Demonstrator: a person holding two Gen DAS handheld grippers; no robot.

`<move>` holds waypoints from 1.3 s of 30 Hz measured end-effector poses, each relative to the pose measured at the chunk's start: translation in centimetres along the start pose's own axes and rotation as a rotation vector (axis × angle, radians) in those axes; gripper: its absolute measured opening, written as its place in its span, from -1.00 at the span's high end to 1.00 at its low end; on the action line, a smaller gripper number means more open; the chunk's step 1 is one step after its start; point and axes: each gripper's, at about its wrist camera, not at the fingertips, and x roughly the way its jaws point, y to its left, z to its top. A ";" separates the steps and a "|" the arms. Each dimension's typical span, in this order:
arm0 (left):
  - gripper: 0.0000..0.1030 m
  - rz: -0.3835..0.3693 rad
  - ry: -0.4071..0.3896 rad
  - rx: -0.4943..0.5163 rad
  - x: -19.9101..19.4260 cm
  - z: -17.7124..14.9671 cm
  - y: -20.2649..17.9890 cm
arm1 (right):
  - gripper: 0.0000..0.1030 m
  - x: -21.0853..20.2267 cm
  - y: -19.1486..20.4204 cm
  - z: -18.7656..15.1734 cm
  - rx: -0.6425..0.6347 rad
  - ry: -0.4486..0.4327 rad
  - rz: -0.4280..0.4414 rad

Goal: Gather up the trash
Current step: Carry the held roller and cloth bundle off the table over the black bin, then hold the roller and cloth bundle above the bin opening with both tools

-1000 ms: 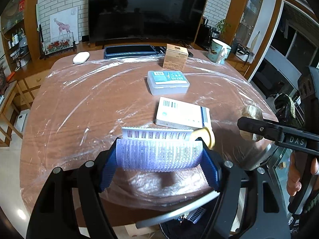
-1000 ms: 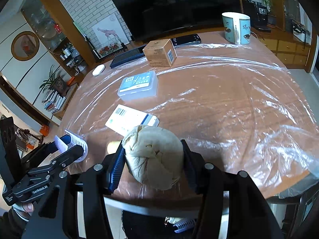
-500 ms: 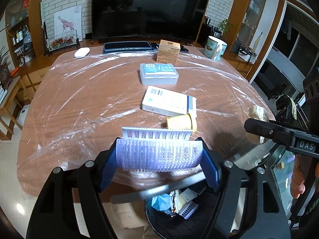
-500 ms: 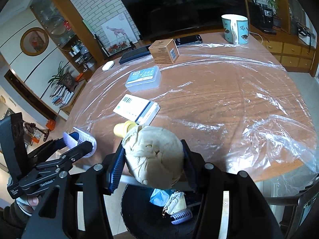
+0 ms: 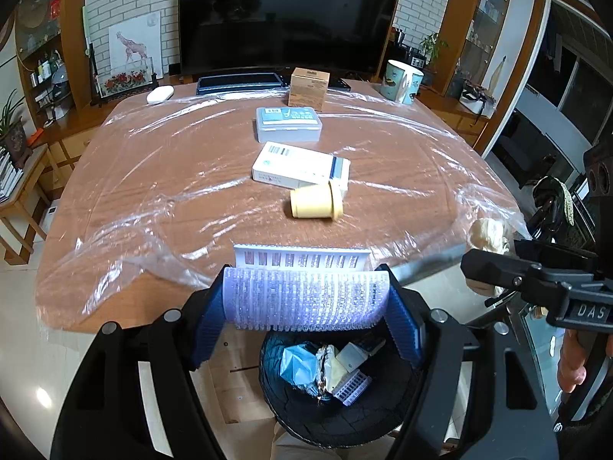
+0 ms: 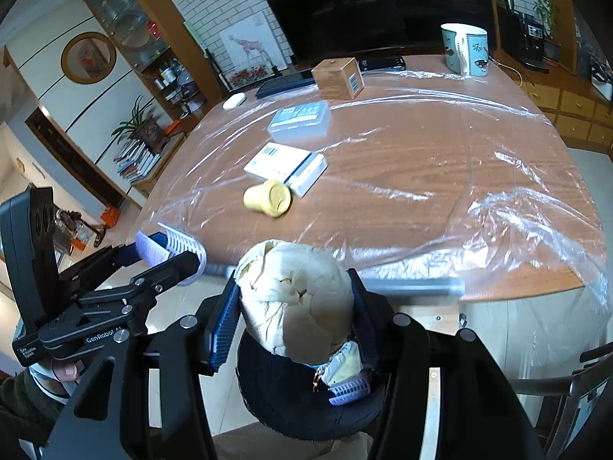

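Left gripper pinching hair roller; right gripper pinching paper wad; bin below

We see our left gripper clamped on a pale lilac bristly plastic hair roller, above a black round trash bin holding scraps. A yellow lidded cup lies sideways on the plastic-covered wooden table.

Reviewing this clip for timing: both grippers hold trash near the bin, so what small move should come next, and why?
Probably open the left gripper: its purple hair roller hangs right above the black bin, past the table edge. The right gripper, clamping the crumpled paper ball, could then release too.
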 end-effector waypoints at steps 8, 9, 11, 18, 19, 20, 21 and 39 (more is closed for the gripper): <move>-0.43 0.013 0.010 0.005 -0.6 -1.5 -1.3 | -0.02 -0.3 -0.2 -1.7 -0.021 0.029 0.006; -0.43 0.015 0.011 0.006 -0.6 -1.6 -1.4 | -0.02 -0.3 -0.2 -1.9 -0.023 0.032 0.007; -0.43 0.019 0.015 0.011 -0.6 -1.9 -1.7 | -0.02 -0.3 -0.3 -2.3 -0.025 0.041 0.008; -0.43 0.022 0.043 0.024 -0.1 -3.3 -2.8 | -0.02 0.0 -0.9 -3.5 -0.029 0.071 0.007; -0.43 0.022 0.048 0.024 0.0 -3.5 -2.9 | -0.02 0.2 -1.0 -3.7 -0.032 0.078 0.004; -0.43 0.022 0.054 0.025 0.1 -3.7 -3.0 | -0.02 0.3 -1.0 -3.9 -0.036 0.084 0.001; -0.43 0.022 0.059 0.026 0.3 -3.8 -3.1 | -0.02 0.3 -1.1 -4.1 -0.039 0.088 -0.001; -0.43 0.036 0.162 0.029 3.1 -6.4 -3.2 | -0.02 2.9 -2.6 -6.2 -0.041 0.173 -0.032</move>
